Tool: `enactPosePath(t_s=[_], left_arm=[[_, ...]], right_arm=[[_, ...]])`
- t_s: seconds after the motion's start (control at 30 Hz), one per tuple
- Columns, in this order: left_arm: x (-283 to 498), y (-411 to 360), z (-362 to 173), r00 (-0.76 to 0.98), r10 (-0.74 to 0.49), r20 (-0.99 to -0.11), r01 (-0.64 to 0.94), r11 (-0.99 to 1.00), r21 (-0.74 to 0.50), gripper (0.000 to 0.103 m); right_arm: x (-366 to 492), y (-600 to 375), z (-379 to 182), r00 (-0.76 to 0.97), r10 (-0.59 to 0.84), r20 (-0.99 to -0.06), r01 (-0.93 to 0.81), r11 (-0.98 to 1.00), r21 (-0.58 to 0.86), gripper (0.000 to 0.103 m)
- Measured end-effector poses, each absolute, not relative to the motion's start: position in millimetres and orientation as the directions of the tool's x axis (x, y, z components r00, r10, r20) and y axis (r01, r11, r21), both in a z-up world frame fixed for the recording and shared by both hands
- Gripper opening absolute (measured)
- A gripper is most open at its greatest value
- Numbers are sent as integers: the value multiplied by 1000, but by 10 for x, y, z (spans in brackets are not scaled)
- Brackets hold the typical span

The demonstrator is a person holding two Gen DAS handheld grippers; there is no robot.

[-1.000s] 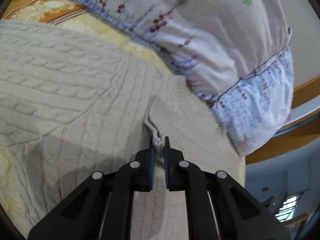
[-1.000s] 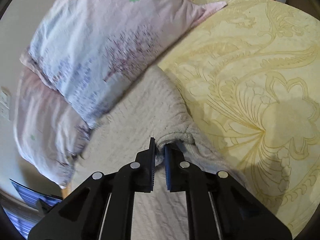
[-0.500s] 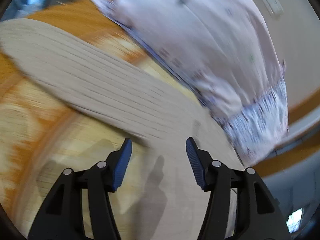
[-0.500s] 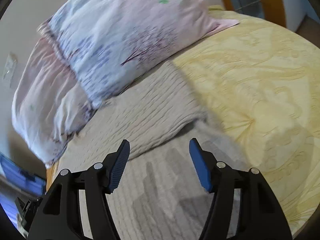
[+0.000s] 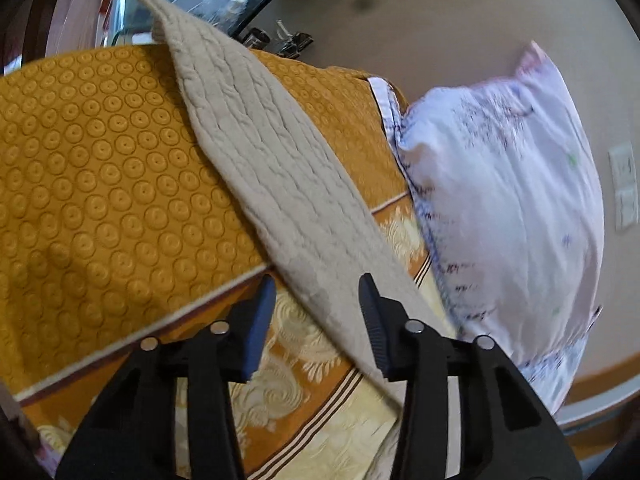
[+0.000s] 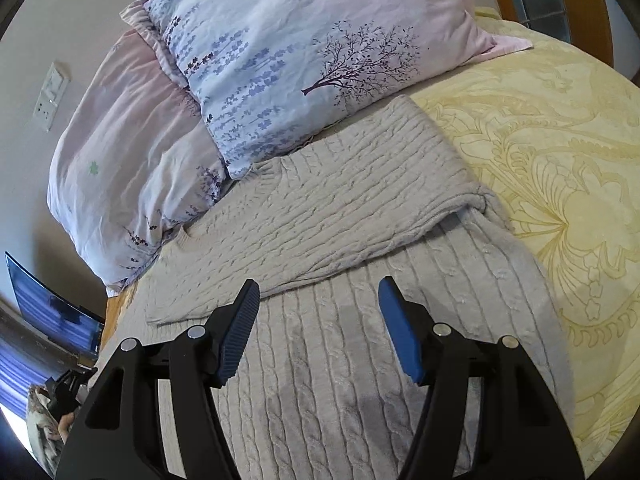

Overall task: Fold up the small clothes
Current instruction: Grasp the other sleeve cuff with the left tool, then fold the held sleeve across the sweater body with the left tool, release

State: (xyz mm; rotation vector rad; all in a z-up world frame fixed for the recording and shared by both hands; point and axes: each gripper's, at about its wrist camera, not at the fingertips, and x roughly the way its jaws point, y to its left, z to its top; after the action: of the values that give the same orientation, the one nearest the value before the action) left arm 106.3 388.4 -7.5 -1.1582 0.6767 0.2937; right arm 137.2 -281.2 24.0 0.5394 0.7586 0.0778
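Left gripper (image 5: 316, 312): jaws spread wide, nothing held between the blue-padded fingers (image 5: 256, 328), pointing toward the far side at a slight tilt. Right gripper (image 6: 318, 324): jaws likewise parted wide, empty, blue pads (image 6: 400, 336) facing inward, angled downward.

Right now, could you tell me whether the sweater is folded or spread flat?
Partly folded: one section of the sweater lies doubled over its lower part.
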Motion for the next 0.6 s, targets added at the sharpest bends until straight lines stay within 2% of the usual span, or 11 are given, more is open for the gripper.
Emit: enactPosePath(t_s=[0.2,0.3,0.33,0.5,0.6], left_arm=[[1133,3896,-146,789,-153,-595,-533,312,-786,31],[1171,3914,-164,785,-149,-601,-543,300,-784,15],[1183,3916,-152,789,-146,-597,-539,304,-786,6],[1343,3742,240,841,-137,-524,-435,405,-804,6],[1500,3523,506,870,-176,-461,-344,455,-822,6]], right_arm=[[1408,-2798,177,713,262,-650,130,862,490,64],[1407,-2782,179,713,262,-651,122,867,483,64],[1406,-2780,187,715,260,-649,119,869,480,64],[1397,-2789,233,727,252,-639,109,876,470,64],[1382,-2781,263,733,255,-630,96,879,468,64]])
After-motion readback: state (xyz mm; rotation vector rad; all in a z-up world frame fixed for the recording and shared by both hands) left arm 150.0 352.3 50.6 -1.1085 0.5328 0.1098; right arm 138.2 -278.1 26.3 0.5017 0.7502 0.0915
